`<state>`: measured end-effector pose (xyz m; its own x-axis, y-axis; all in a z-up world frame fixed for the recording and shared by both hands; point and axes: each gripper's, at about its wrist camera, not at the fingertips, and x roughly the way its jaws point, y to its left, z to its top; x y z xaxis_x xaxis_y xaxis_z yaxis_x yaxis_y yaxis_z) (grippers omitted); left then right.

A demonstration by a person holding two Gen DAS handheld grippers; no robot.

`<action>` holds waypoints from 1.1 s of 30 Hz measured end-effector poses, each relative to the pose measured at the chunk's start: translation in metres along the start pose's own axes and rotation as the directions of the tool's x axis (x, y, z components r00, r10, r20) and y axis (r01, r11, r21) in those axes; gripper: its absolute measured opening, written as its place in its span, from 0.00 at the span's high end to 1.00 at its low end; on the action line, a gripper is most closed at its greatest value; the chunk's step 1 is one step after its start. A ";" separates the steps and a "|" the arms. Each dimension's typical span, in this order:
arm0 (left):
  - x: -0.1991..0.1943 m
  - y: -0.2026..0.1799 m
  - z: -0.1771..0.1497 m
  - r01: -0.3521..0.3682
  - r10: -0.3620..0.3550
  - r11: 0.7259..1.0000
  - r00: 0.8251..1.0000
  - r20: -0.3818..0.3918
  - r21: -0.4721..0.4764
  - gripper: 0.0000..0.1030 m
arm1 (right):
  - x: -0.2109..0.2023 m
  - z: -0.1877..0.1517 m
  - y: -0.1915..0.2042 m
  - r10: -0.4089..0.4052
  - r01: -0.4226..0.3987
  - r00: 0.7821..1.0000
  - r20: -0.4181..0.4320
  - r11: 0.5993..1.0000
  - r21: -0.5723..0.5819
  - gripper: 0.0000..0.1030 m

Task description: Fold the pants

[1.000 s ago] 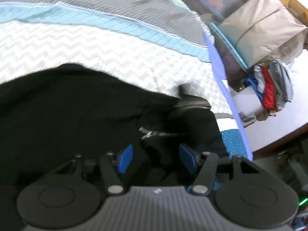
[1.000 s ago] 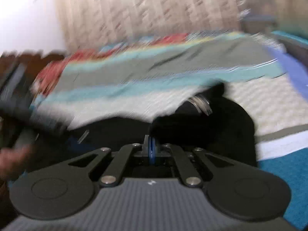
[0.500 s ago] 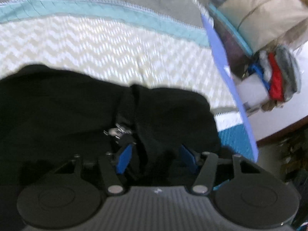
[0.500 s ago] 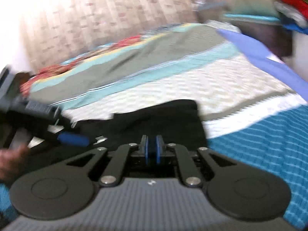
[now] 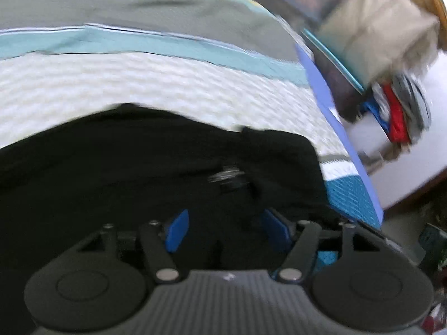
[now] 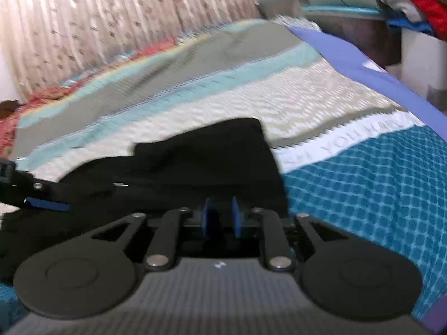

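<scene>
Black pants [image 5: 139, 167] lie on the striped bedspread, with a metal fastener [image 5: 227, 174] near their right end. My left gripper [image 5: 226, 230] is open just above the cloth, blue pads spread, nothing between them. In the right wrist view the pants [image 6: 195, 162] lie flat ahead. My right gripper [image 6: 220, 217] has its blue pads a small gap apart over the pants' near edge; no cloth shows between them. The left gripper's blue fingertip [image 6: 47, 203] shows at the left edge of that view.
The bedspread [image 6: 279, 97] has grey, teal, white and blue check bands, with a purple sheet edge [image 6: 377, 75] on the right. Storage boxes and a pile of clothes [image 5: 396, 114] stand beside the bed. A curtain [image 6: 111, 19] hangs behind.
The right gripper carried the raised waist end over to the right, laid it flat, and its pads have parted slightly. The left gripper stayed open and drew back a little.
</scene>
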<state>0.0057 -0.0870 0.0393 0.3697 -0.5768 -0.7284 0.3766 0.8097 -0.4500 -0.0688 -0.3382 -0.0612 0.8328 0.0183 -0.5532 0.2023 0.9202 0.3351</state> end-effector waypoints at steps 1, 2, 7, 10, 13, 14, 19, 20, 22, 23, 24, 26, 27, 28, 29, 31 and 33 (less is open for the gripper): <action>-0.019 0.017 -0.008 -0.027 0.027 0.999 0.999 0.019 -0.029 0.36 | 0.002 -0.002 0.008 0.029 -0.029 1.000 -0.008 1.000 -0.007 0.74; -0.041 0.038 -0.019 -0.065 0.068 0.995 0.997 0.041 -0.071 0.33 | 0.007 -0.004 0.016 0.054 -0.054 0.998 -0.018 0.998 -0.017 0.73; -0.133 0.127 -0.067 -0.186 0.240 0.928 0.961 0.136 -0.323 0.17 | 0.028 -0.017 0.076 0.191 -0.198 0.974 -0.122 0.979 -0.051 0.73; -0.165 0.175 -0.094 -0.172 0.280 0.860 0.946 0.164 -0.480 0.14 | 0.042 -0.025 0.120 0.257 -0.278 0.946 -0.198 0.957 -0.084 0.73; -0.173 0.211 -0.111 -0.109 0.264 0.808 0.946 0.190 -0.579 0.12 | 0.049 -0.030 0.166 0.310 -0.351 0.915 -0.259 0.927 -0.130 0.73; -0.172 0.219 -0.115 -0.089 0.252 0.800 0.947 0.198 -0.594 0.11 | 0.051 -0.032 0.181 0.323 -0.372 0.905 -0.278 0.917 -0.146 0.73; -0.145 0.243 -0.118 -0.011 0.180 0.786 0.961 0.211 -0.618 0.08 | 0.060 -0.038 0.243 0.348 -0.433 0.877 -0.330 0.871 -0.231 0.73; -0.140 0.247 -0.118 -0.003 0.174 0.783 0.961 0.215 -0.622 0.07 | 0.062 -0.038 0.253 0.351 -0.440 0.874 -0.337 0.865 -0.242 0.73; -0.131 0.256 -0.119 0.022 0.164 0.773 0.958 0.233 -0.634 0.06 | 0.070 -0.039 0.269 0.353 -0.449 0.869 -0.346 0.856 -0.257 0.73; -0.129 0.261 -0.119 0.036 0.157 0.769 0.957 0.244 -0.638 0.06 | 0.075 -0.038 0.275 0.352 -0.449 0.869 -0.348 0.856 -0.257 0.73; -0.129 0.265 -0.122 0.052 0.152 0.767 0.954 0.259 -0.640 0.07 | 0.083 -0.038 0.281 0.351 -0.448 0.868 -0.352 0.859 -0.248 0.73; -0.130 0.266 -0.128 0.064 0.159 0.767 0.945 0.285 -0.639 0.18 | 0.102 -0.037 0.286 0.349 -0.441 0.859 -0.374 0.876 -0.195 0.73; -0.130 0.267 -0.129 0.048 0.179 0.772 0.940 0.289 -0.634 0.45 | 0.116 -0.039 0.287 0.351 -0.435 0.844 -0.405 0.890 -0.137 0.73; -0.129 0.268 -0.130 0.040 0.186 0.775 0.940 0.288 -0.631 0.71 | 0.131 -0.044 0.288 0.356 -0.432 0.819 -0.450 0.899 -0.074 0.73; -0.127 0.271 -0.132 0.057 0.168 0.770 0.942 0.289 -0.636 0.77 | 0.150 -0.055 0.291 0.368 -0.433 0.772 -0.518 0.902 -0.005 0.73; -0.126 0.272 -0.133 0.081 0.164 0.755 0.938 0.307 -0.650 0.80 | 0.155 -0.066 0.301 0.380 -0.445 0.780 -0.498 0.895 -0.014 0.73; -0.130 0.256 -0.126 0.050 0.184 0.808 0.925 0.332 -0.587 0.81 | 0.152 -0.063 0.308 0.354 -0.444 0.787 -0.506 0.894 -0.065 0.74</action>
<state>-0.0527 0.2095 -0.0460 0.6931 -0.4205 -0.5854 -0.1754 0.6894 -0.7029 0.0873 -0.0270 -0.0898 0.4663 0.5382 -0.7020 -0.2227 0.8395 0.4956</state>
